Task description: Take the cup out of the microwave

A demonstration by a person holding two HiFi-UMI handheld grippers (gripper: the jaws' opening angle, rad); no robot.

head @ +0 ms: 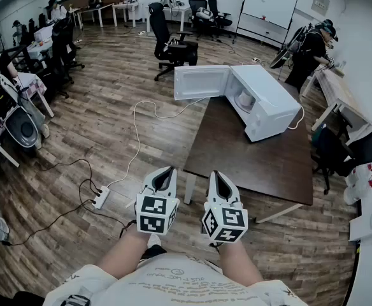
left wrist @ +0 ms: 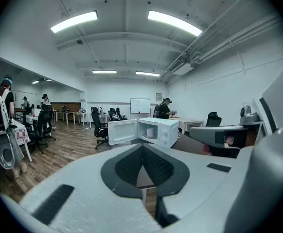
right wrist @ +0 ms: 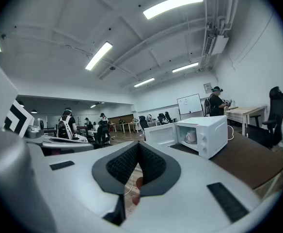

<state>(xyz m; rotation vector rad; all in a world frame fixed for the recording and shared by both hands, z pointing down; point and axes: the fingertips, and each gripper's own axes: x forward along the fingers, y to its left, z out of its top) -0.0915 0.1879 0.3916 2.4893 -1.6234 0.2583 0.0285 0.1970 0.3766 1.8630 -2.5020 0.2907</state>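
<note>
A white microwave [head: 269, 101] stands at the far end of a dark brown table [head: 256, 158], with its door [head: 202, 81] swung open to the left. Inside it sits a pale cup [head: 244, 99], also seen as the cup [left wrist: 149, 132] in the left gripper view and the cup [right wrist: 191, 137] in the right gripper view. My left gripper [head: 167, 172] and right gripper [head: 216, 174] are held side by side near my body, well short of the table. Both point towards the microwave. The left gripper [left wrist: 142, 147] and right gripper [right wrist: 138, 144] are shut with nothing between the jaws.
A power strip [head: 100, 198] and a white cable [head: 138, 139] lie on the wooden floor to the left. A black office chair [head: 170, 46] stands behind the microwave door. People work at desks on the far left and at the right wall desk [head: 339, 94].
</note>
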